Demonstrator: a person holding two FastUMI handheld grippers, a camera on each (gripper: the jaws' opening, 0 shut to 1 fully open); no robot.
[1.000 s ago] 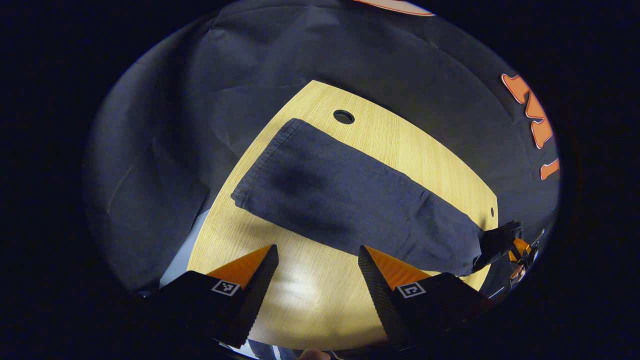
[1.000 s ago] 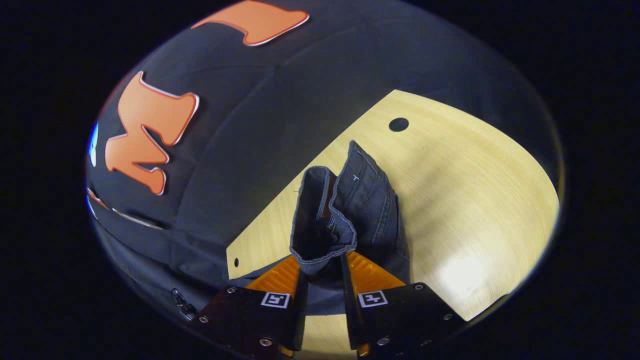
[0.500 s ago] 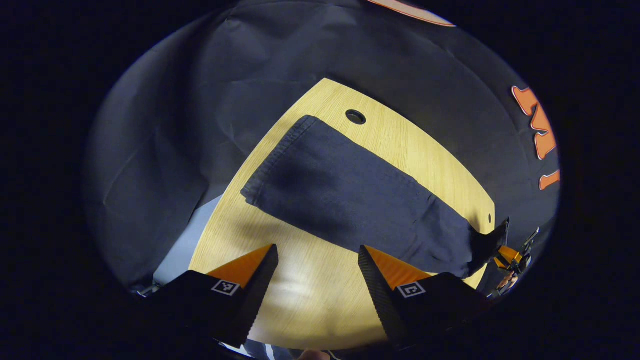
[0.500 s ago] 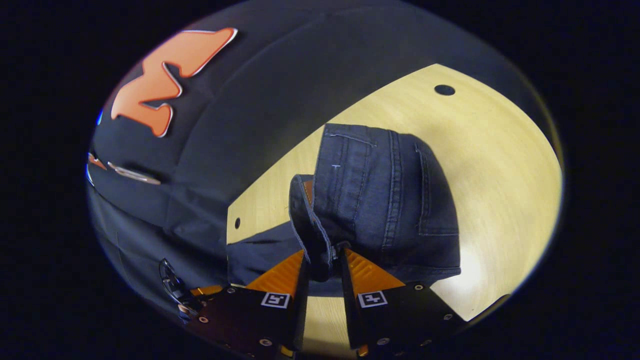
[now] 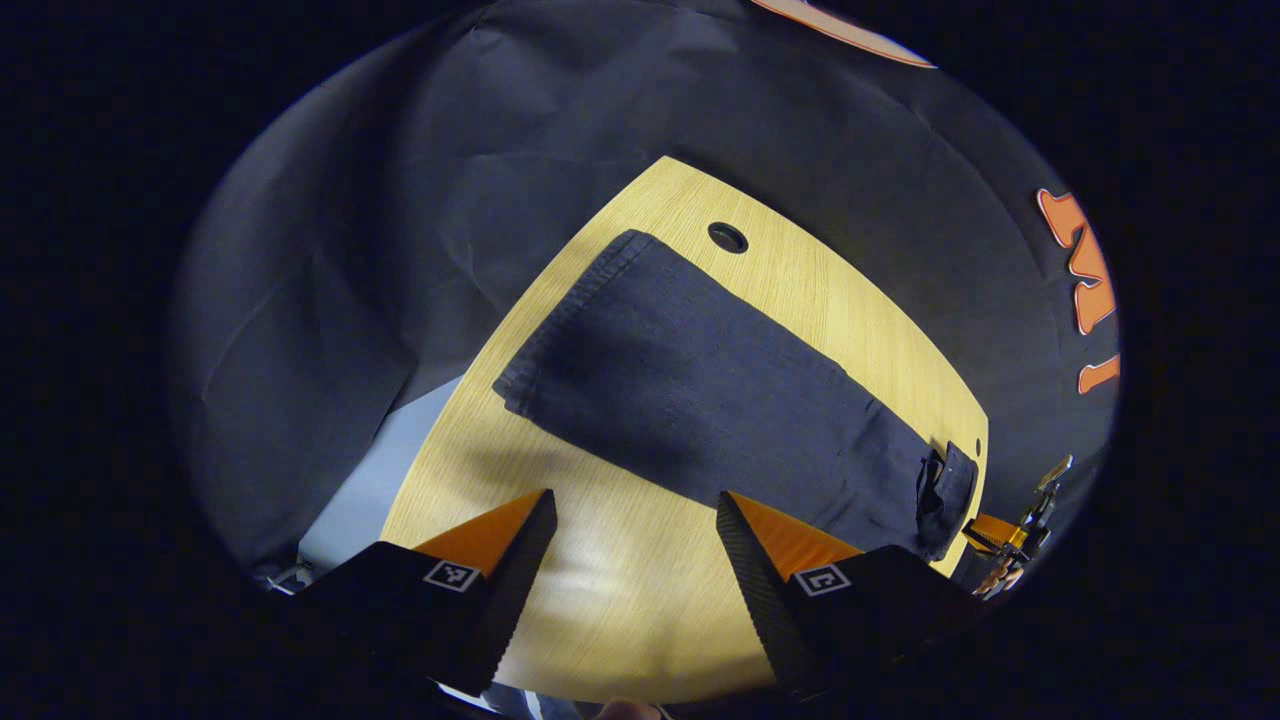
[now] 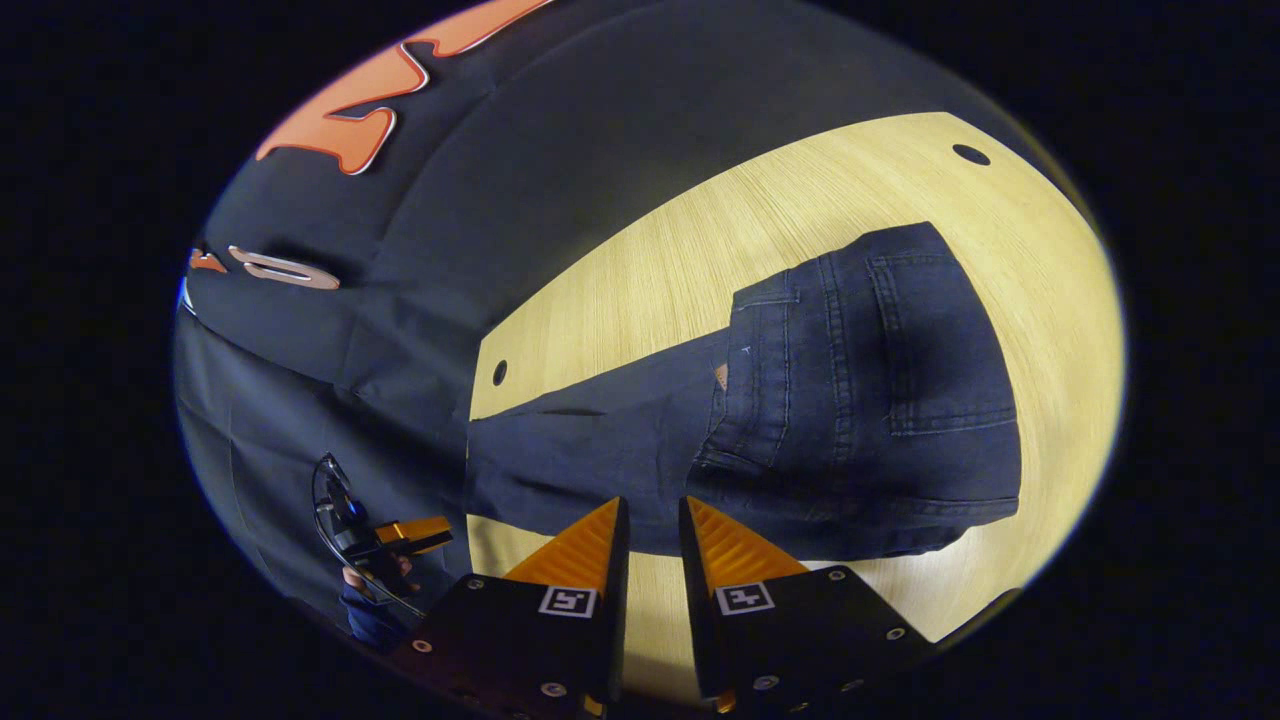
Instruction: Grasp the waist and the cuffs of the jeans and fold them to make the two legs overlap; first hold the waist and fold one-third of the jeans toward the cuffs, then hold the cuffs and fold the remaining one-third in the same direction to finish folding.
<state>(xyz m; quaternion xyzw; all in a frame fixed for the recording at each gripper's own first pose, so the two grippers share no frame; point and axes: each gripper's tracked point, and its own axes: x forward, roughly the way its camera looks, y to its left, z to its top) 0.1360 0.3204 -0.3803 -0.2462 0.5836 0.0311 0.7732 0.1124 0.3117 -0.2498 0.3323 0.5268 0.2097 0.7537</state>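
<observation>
Dark blue jeans [image 5: 700, 400] lie flat along the wooden table [image 5: 640, 610], legs overlapped. Their cuff end [image 5: 565, 325] points to the far left and their waist end [image 5: 945, 490] sits doubled over at the right. In the right gripper view the waist part with its back pocket [image 6: 940, 350] rests folded on the leg cloth [image 6: 590, 450]. My right gripper [image 6: 653, 505] hovers just short of the fold, jaws close together with nothing between them. My left gripper [image 5: 636, 520] stands open over bare wood near the jeans' long edge.
The table has a round cable hole [image 5: 727, 238] near its far edge and a small hole [image 6: 499, 372] by its corner. Black cloth walls surround it. The left gripper [image 6: 400, 535], held by a hand [image 6: 370, 590], shows beyond the table's corner. The right gripper [image 5: 1005, 535] shows off the table's right end.
The right gripper carried the lifted waist over and down onto the legs, let it go and drew back. The left gripper stayed open and drifted slightly.
</observation>
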